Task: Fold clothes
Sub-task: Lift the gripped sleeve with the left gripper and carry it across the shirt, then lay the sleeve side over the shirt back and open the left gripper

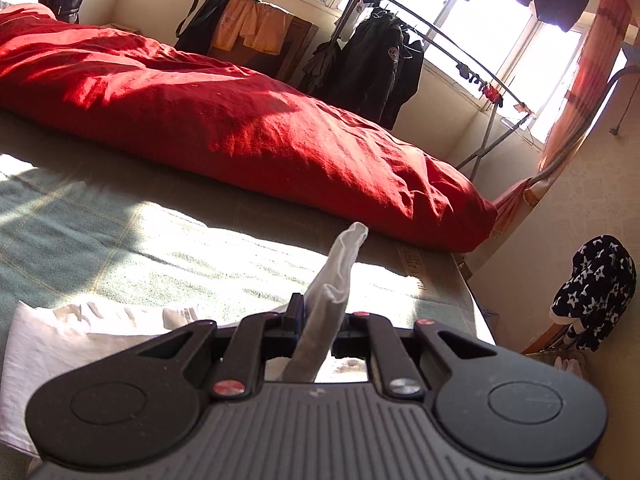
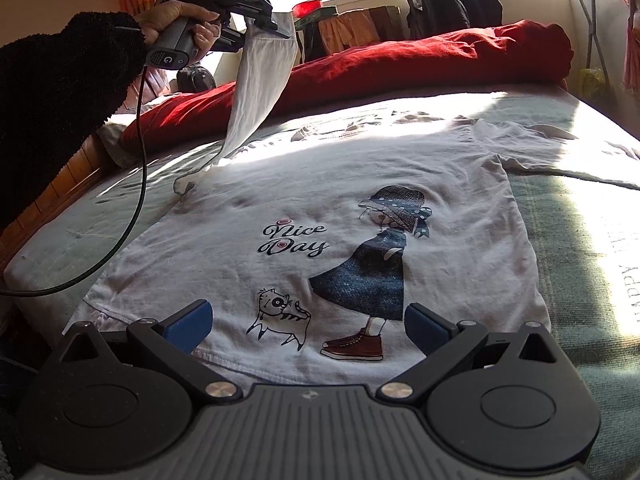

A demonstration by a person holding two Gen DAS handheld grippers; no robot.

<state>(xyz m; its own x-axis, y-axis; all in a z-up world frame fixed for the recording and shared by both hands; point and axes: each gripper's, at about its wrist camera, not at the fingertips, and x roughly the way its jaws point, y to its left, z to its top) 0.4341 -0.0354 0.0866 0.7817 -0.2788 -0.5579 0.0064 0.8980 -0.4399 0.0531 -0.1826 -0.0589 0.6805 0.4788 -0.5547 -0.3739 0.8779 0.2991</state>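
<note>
- White T-shirt (image 2: 360, 216): lies print side up on the bed (image 2: 580, 208), body spread flat, hem nearest the right wrist camera. The print shows a girl in a hat, a cat and the words "Nice Day".
- Left tongs (image 1: 320, 320): closed on a pinch of the white cloth, which stands up between the fingers in the left wrist view. The right wrist view shows the left hand (image 2: 176, 24) holding that tool raised, with the left sleeve (image 2: 260, 80) of the shirt hanging from it in a taut strip down to the shoulder.
- Judgement: the sleeve is held high so it clears the body and can be carried inward over the chest; a lift of this kind fits a side fold in hand.
- Right tongs (image 2: 308, 328): fingers spread wide, holding nothing, poised low over the hem with the cat print between them. Judgement: placed to pin or take the hem while the other side is worked.
- Right sleeve (image 2: 552, 152): lies out flat on the green sheet, apart from both tools.
- Edges and room: a rolled red quilt (image 2: 400, 64) bounds the far side of the bed, close behind the collar end. The tool cable (image 2: 140, 184) hangs in a loop over the left bed edge, near the shirt's left side. Open sheet remains to the right of the shirt.
</note>
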